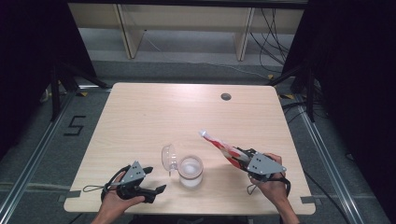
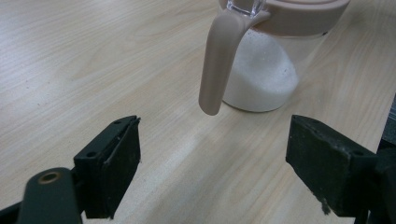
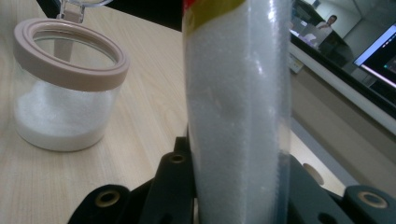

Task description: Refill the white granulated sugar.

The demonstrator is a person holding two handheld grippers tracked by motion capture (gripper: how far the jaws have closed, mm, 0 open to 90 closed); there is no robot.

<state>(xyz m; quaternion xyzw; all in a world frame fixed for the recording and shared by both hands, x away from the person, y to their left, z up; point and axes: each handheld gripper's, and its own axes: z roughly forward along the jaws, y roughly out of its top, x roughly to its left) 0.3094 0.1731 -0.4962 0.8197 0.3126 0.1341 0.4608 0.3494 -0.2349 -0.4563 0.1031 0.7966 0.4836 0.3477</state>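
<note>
Right gripper view: bag (image 3: 238, 107) clamped between right gripper (image 3: 236, 186) fingers; jar (image 3: 65, 88) at 10 o'clock. Left gripper (image 2: 215, 163) fingers apart.

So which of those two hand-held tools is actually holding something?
The right tool: its jaws clamp a bag of white grains. The left tool is open, holding nothing.

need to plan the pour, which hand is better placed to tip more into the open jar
Right. The right hand-held gripper is shut on the bag of white grains, just right of the open jar. The left hand-held gripper is open, holding nothing, left of the jar.
</note>
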